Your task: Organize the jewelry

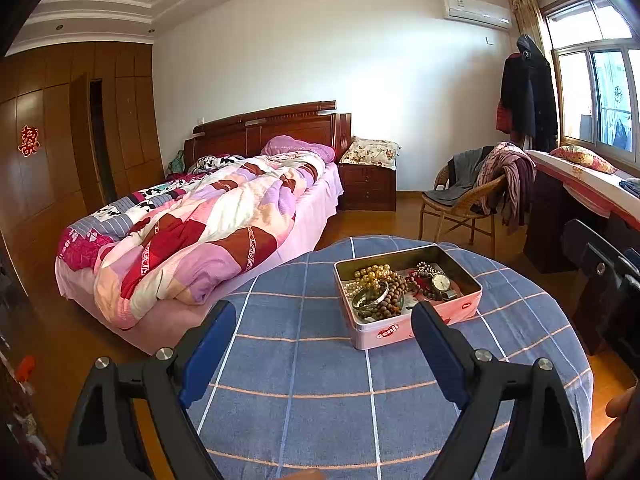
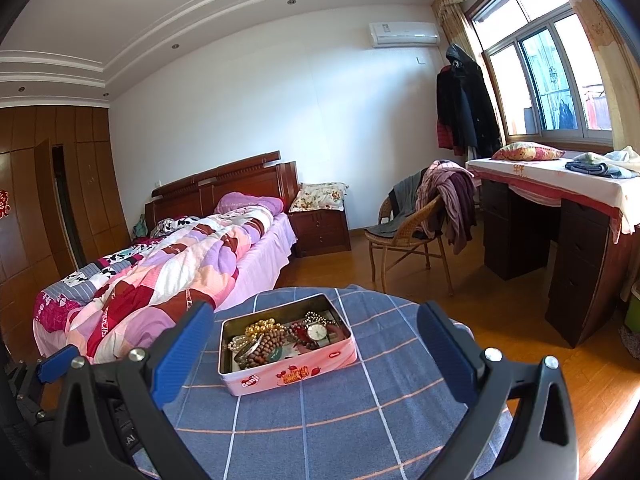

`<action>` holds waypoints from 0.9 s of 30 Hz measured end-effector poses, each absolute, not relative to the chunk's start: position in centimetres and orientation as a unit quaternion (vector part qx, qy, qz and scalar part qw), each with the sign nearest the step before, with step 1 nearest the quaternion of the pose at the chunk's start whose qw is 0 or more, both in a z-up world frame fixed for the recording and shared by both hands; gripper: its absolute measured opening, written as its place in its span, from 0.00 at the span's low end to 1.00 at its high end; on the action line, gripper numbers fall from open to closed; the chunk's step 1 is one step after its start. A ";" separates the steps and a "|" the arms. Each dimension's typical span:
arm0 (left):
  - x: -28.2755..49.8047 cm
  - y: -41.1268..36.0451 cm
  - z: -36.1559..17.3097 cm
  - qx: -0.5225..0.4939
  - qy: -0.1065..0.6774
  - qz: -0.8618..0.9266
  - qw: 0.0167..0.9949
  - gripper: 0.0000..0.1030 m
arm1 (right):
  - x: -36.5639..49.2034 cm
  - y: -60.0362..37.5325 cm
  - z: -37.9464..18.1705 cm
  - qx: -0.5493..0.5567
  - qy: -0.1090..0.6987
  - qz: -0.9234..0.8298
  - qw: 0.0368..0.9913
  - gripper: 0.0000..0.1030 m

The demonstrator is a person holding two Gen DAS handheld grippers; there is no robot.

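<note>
A pink tin box (image 1: 412, 330) (image 2: 296, 376) sits open on a round table under a blue checked cloth (image 1: 320, 384) (image 2: 360, 412). Inside lie a gold bead strand (image 1: 372, 274) (image 2: 262, 326), a brown wooden bead bracelet (image 1: 394, 294) (image 2: 266, 348), a silver bangle (image 1: 370, 298), a wristwatch (image 1: 441, 282) (image 2: 317, 332) and dark red beads (image 1: 418, 280). My left gripper (image 1: 324, 320) is open, empty, just short of the tin's near left corner. My right gripper (image 2: 314, 322) is open and empty, its fingers either side of the tin, held above and short of it.
A bed with a patchwork quilt (image 1: 200, 224) (image 2: 160, 264) stands left of the table. A wicker chair draped with clothes (image 1: 468, 196) (image 2: 420, 220) and a dark desk (image 2: 560, 248) stand to the right, wooden floor between. The other gripper (image 1: 608, 280) (image 2: 56, 360) shows at each view's edge.
</note>
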State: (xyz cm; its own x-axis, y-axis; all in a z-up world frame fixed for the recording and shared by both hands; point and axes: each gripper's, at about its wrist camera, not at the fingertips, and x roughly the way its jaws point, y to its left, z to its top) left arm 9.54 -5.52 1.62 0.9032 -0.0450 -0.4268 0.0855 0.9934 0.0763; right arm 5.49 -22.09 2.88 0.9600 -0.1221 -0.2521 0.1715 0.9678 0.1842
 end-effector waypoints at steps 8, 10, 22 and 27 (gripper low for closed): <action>9.8 -5.6 2.0 0.047 0.209 -0.034 0.976 0.87 | 6.1 -22.1 2.8 0.098 0.131 -0.081 0.983 1.00; 9.9 -5.7 2.0 0.047 0.207 -0.027 0.977 0.87 | 6.2 -22.1 2.9 0.098 0.133 -0.082 0.983 1.00; 10.9 -4.9 1.3 0.028 0.223 -0.035 0.974 0.87 | 6.9 -22.7 2.5 0.106 0.151 -0.091 0.979 1.00; 11.0 -5.3 0.7 0.041 0.222 -0.036 0.974 0.87 | 7.4 -22.7 2.1 0.104 0.164 -0.096 0.976 1.00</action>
State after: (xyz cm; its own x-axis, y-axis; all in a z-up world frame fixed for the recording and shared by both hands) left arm 10.97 -5.26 0.75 0.8992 -0.0512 -0.4345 0.0875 0.9941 0.0639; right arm 7.40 -22.66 2.12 0.9274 -0.1536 -0.3410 0.2220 0.9599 0.1712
